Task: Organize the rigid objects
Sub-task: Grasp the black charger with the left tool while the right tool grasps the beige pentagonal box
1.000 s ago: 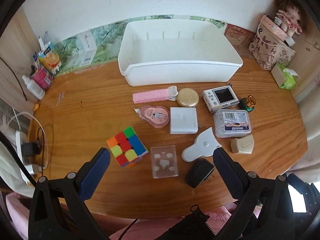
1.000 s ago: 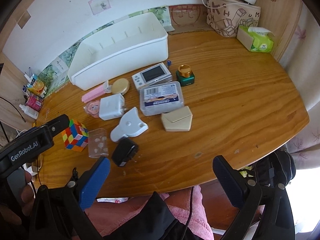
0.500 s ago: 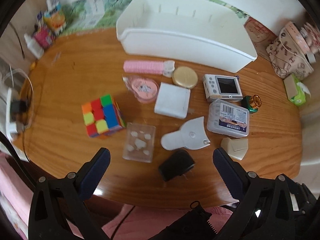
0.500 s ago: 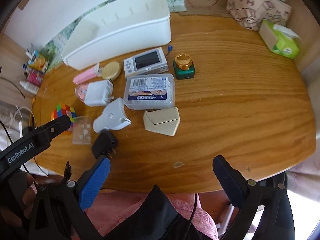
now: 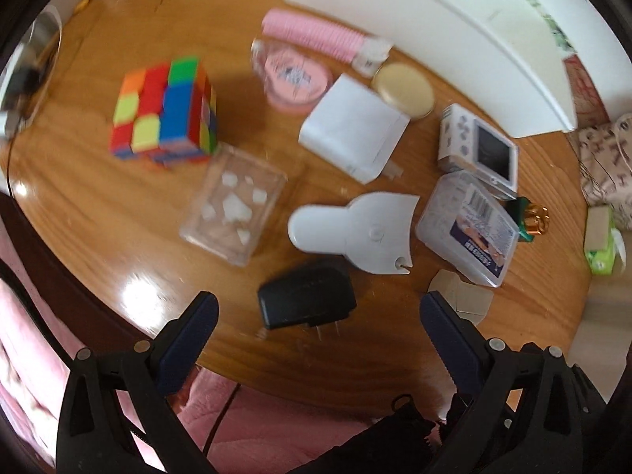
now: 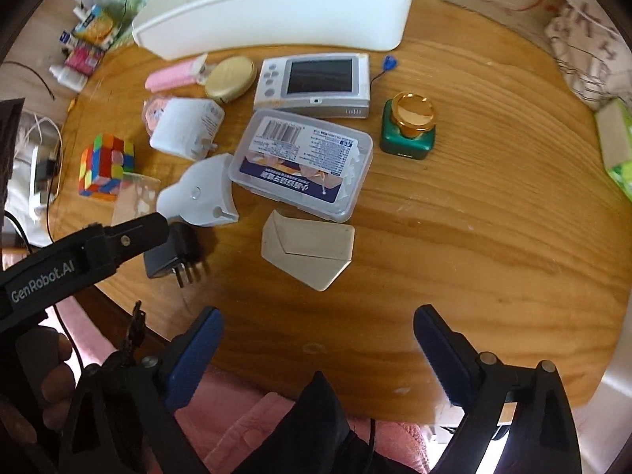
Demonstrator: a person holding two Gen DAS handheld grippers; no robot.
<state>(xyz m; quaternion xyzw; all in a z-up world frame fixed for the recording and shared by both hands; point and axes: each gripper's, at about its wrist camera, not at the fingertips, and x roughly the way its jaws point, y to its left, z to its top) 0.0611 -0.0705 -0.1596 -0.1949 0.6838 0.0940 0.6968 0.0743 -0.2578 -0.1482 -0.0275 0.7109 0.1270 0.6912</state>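
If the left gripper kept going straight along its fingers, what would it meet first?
Probably the black plug adapter. It lies just ahead of the left gripper, between its open fingers, with bare wooden table around it. Depth is hard to judge through the blurred fisheye, so it might land on the table edge just short of the adapter.

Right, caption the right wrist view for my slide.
Open right gripper, jaws closing on nothing, above a wooden table near a beige faceted box and clear lidded plastic case.

At your table's [image 6: 493,205] far right edge sits a green tissue pack [image 6: 618,150], a patterned bag [image 6: 588,59] behind it, small cartons [image 6: 93,33] far left.
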